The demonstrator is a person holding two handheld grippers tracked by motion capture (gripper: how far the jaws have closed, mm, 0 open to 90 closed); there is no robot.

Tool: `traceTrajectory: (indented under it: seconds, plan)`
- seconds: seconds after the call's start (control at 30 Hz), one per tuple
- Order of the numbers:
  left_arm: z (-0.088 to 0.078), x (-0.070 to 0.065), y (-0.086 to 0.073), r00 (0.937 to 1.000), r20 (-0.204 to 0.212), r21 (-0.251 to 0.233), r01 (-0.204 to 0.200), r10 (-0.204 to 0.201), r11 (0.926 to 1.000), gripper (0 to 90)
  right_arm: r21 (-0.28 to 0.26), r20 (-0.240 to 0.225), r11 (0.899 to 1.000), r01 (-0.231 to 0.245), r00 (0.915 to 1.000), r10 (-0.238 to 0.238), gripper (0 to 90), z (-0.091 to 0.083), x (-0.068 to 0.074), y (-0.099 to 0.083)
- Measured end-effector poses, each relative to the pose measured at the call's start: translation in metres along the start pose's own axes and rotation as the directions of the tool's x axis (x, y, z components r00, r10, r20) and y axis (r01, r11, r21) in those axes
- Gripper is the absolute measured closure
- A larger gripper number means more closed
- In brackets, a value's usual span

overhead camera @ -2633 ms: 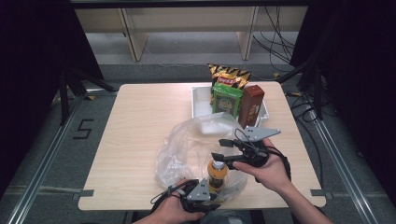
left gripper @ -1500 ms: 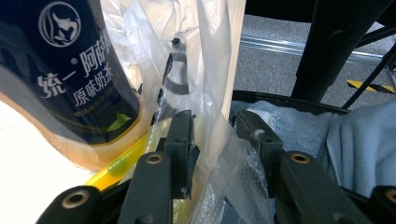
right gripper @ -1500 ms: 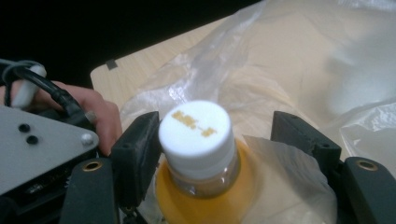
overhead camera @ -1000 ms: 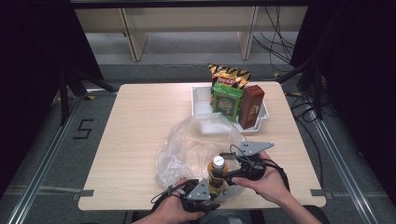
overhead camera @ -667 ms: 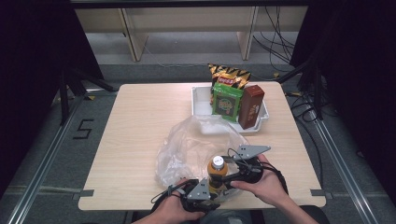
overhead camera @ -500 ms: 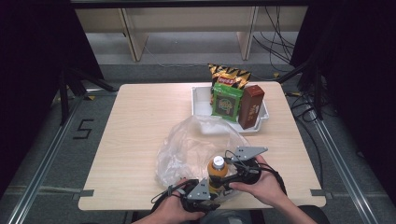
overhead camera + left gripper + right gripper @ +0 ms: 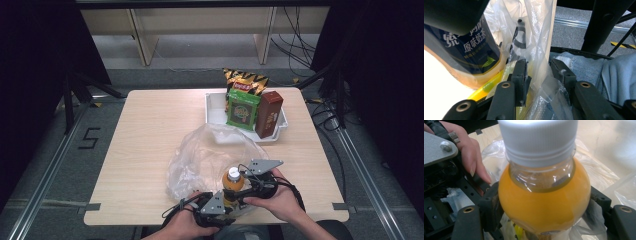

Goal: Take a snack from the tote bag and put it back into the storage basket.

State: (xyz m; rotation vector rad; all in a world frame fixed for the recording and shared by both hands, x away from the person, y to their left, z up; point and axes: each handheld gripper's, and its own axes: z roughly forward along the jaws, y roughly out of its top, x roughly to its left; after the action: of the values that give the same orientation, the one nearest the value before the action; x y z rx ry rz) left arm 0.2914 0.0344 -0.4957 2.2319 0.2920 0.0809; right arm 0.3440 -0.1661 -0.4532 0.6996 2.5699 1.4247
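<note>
A bottle [image 7: 231, 181] of orange drink with a white cap stands upright at the near edge of the table, at the mouth of a clear plastic bag [image 7: 210, 155]. My right gripper [image 7: 246, 187] is shut on the bottle; in the right gripper view the jaws press both sides of its orange body [image 7: 544, 202], with my right gripper [image 7: 544, 206] level with the shoulder. My left gripper [image 7: 222, 202] sits just below it at the bag's near rim. In the left gripper view my left gripper [image 7: 540, 72] pinches upright bag film [image 7: 536, 37], and the bottle's dark blue label [image 7: 471, 47] stands close at left.
A white tray [image 7: 212, 107] at the back right holds a chips bag [image 7: 245, 82], a green pack [image 7: 242, 110] and a brown box [image 7: 269, 114]. The table's front edge [image 7: 150, 220] runs right below both hands. The other hand [image 7: 471, 157] lies beside the bottle.
My right gripper came down and left from beside the bag to the bottle and closed around it. The left gripper and the bottle kept their place.
</note>
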Motion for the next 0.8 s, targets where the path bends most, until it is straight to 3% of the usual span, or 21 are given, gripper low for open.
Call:
traceTrajectory:
  seconds: [0.4, 0.5, 0.73, 0.8]
  plan:
    - [0.000, 0.003, 0.000, 1.0000, 0.006, -0.002, -0.004, 0.004, 1.0000, 66.6, 0.016, 0.014, 1.000, 0.011, 0.9998, -0.011, 30.9, -0.003, 0.001, 0.001]
    - [-0.001, 0.002, 0.000, 0.9999, 0.010, -0.005, 0.003, -0.003, 1.0000, 67.6, 0.013, 0.011, 1.000, -0.017, 0.9998, 0.017, 30.9, -0.005, 0.003, 0.003]
    - [0.000, 0.004, 0.000, 0.9997, 0.021, -0.006, -0.015, 0.016, 0.9999, 71.7, -0.042, 0.027, 0.999, -0.013, 0.9995, 0.014, 31.0, -0.012, 0.003, 0.014]
    - [0.000, 0.004, 0.000, 0.9999, 0.015, -0.018, -0.005, 0.005, 0.9998, 74.2, -0.057, 0.019, 0.998, -0.029, 0.9994, 0.030, 31.0, -0.014, 0.005, 0.018]
